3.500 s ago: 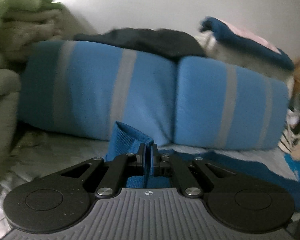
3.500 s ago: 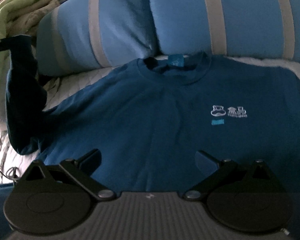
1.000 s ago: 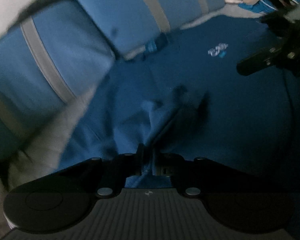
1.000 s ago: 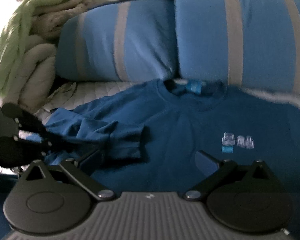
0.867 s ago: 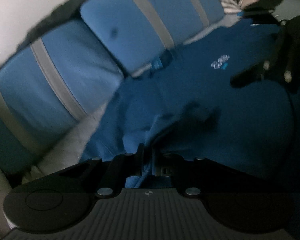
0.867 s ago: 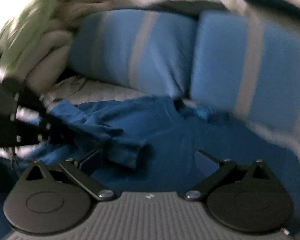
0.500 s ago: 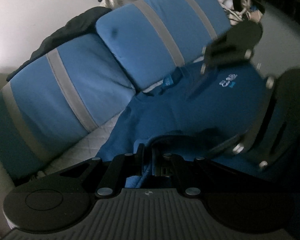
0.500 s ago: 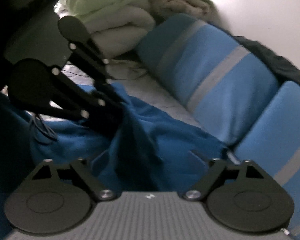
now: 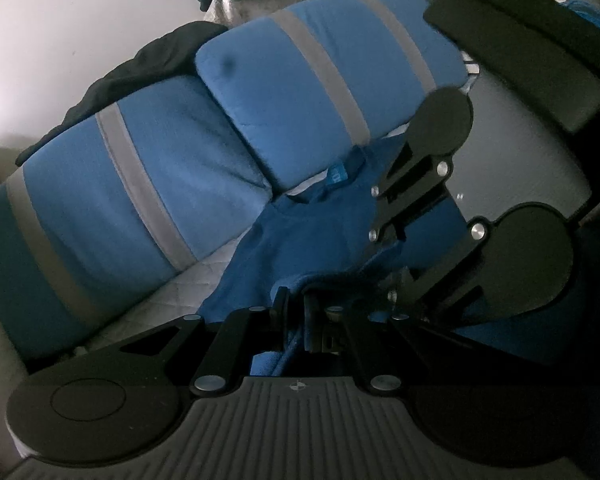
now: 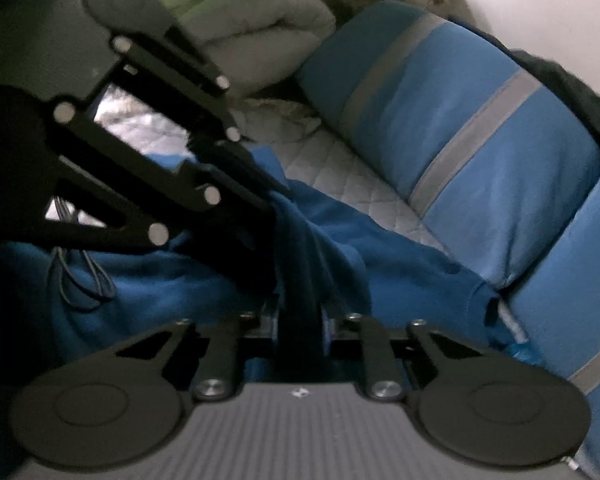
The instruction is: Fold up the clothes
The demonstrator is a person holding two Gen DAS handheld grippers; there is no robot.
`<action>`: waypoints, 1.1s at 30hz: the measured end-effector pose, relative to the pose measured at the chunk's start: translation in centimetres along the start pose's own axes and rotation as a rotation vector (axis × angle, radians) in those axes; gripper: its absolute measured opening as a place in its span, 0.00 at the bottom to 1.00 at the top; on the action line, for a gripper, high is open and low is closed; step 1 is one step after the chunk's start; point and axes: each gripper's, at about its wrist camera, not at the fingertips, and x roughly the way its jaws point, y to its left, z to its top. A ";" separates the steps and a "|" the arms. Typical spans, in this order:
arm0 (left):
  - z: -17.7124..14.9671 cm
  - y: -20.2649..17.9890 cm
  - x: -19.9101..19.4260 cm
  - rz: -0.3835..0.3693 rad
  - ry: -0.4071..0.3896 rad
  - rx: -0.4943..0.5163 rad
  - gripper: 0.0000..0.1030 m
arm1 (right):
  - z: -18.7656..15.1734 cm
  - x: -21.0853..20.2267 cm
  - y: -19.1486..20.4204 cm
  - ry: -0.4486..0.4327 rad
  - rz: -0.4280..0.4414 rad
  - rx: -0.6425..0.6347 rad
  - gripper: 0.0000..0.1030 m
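A dark blue sweatshirt (image 9: pixel 312 236) lies on a white quilted bed, its collar and label toward two blue pillows. My left gripper (image 9: pixel 296 304) is shut on the sweatshirt's sleeve, which runs up between its fingers. My right gripper (image 10: pixel 300 316) is shut on the same sleeve (image 10: pixel 308 264), a fold of dark cloth pinched between its fingers. The two grippers are close together and face each other: the right one shows in the left wrist view (image 9: pixel 384 288), the left one in the right wrist view (image 10: pixel 272 200).
Two blue pillows with grey stripes (image 9: pixel 172 184) stand along the wall behind the sweatshirt. Dark clothes (image 9: pixel 140 68) lie on top of them. A pile of green and beige blankets (image 10: pixel 252 12) is stacked at the bed's left end. A thin cable (image 10: pixel 80 276) lies on the cloth.
The left gripper carried the sleeve across onto the sweatshirt's body. The right gripper, open before, came over to it and closed on the sleeve beside the left one.
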 end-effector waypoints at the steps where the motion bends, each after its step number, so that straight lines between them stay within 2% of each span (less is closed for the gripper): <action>1: 0.0 0.0 0.1 0.001 0.000 -0.002 0.07 | 0.2 0.0 0.2 0.010 -0.020 -0.036 0.15; 7: 0.3 0.1 0.3 0.010 -0.002 -0.011 0.08 | 1.2 -0.1 0.7 0.045 -0.172 -0.269 0.13; 12: 0.9 0.4 0.7 0.070 0.001 -0.044 0.13 | 2.4 -0.7 -0.2 0.047 -0.264 -0.375 0.12; 16: 1.4 1.1 1.0 0.136 0.012 -0.099 0.36 | 3.6 -1.3 -1.3 0.036 -0.338 -0.403 0.12; 19: 1.4 1.5 0.8 0.166 0.006 -0.120 0.45 | 4.6 -1.8 -2.3 0.024 -0.392 -0.413 0.12; 26: 0.4 1.8 0.9 0.222 0.044 -0.101 0.48 | 6.3 -3.0 -4.7 0.004 -0.492 -0.429 0.11; 33: -1.8 2.7 0.3 0.282 0.088 -0.124 0.59 | 7.4 -4.3 -6.7 0.007 -0.560 -0.415 0.12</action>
